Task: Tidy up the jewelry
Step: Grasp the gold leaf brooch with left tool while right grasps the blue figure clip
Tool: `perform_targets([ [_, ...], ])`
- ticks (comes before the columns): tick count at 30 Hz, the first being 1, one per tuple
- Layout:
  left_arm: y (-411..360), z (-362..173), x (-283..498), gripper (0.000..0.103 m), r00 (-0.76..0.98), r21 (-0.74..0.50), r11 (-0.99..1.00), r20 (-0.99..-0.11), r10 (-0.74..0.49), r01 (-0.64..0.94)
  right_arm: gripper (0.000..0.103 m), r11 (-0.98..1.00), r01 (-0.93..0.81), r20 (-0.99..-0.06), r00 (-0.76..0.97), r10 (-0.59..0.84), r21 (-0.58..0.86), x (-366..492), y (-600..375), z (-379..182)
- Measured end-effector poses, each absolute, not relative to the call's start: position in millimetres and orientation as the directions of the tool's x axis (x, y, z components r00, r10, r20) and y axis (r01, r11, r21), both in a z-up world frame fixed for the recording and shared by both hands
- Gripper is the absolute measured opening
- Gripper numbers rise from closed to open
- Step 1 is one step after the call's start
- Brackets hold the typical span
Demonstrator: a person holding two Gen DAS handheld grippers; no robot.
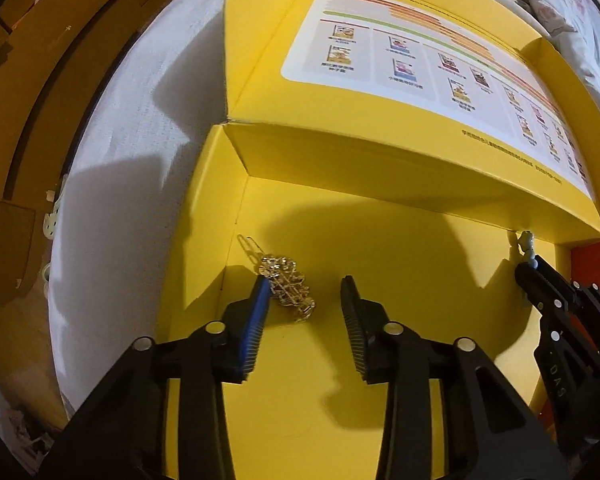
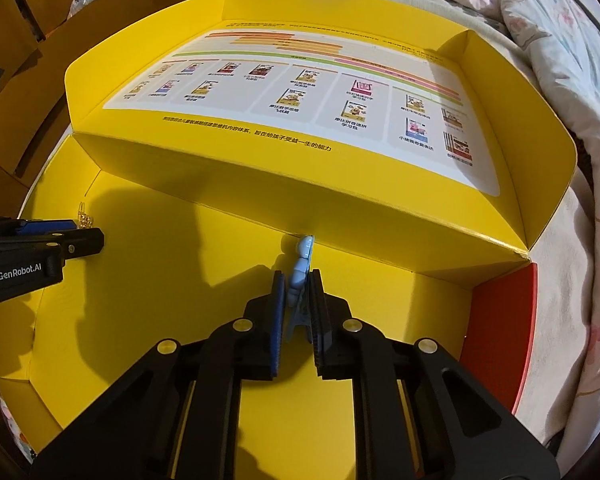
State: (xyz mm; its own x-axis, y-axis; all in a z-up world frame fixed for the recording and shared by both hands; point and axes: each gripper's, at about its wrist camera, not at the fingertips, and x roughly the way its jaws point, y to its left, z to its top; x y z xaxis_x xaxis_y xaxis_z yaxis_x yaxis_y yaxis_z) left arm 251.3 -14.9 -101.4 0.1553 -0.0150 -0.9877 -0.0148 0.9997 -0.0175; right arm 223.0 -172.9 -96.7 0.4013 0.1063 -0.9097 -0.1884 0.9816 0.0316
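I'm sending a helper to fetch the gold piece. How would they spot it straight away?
Find the open yellow box on the white surface. On its floor, near the left wall, lies a small gold hair clip, beside the left gripper. It is metallic gold, unlike the pale blue clip in the right gripper.

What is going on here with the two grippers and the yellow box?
A person works two handheld grippers inside an open yellow box. The right gripper is shut on a blue clip near the back wall. The left gripper hangs open over a gold hairpin on the box floor; its blue pad is beside the hairpin, but no grip shows.
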Motion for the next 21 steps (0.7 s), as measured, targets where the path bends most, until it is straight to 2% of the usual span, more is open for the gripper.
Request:
perform_targets([
  [2, -9, -100, 247, 0.024, 0.158, -0.016, 1.000, -0.987, -0.013, -0.017, 0.013, 0.981, -0.190, -0.910, 0.401, 0.106, 0.031, 222, -173, -96],
  [10, 1, -98, 245, 0.021, 0.156, -0.054, 0.998, -0.986, -0.051, -0.012, 0.012, 0.983, -0.171, -0.913, 0.388, 0.126, 0.063, 222, -179, -96],
  [15, -1, -97, 241, 0.012, 0.155, -0.076, 0.997, -0.985, -0.074, -0.003, 0.012, 0.986, -0.143, -0.914, 0.383, 0.135, 0.085, 221, -186, -94],
  [21, -7, -93, 238, 0.010, 0.161, -0.088, 0.996, -0.983, -0.089, 0.013, 0.012, 0.984, -0.138, -0.909, 0.386, 0.157, 0.111, 219, -189, -89],
])
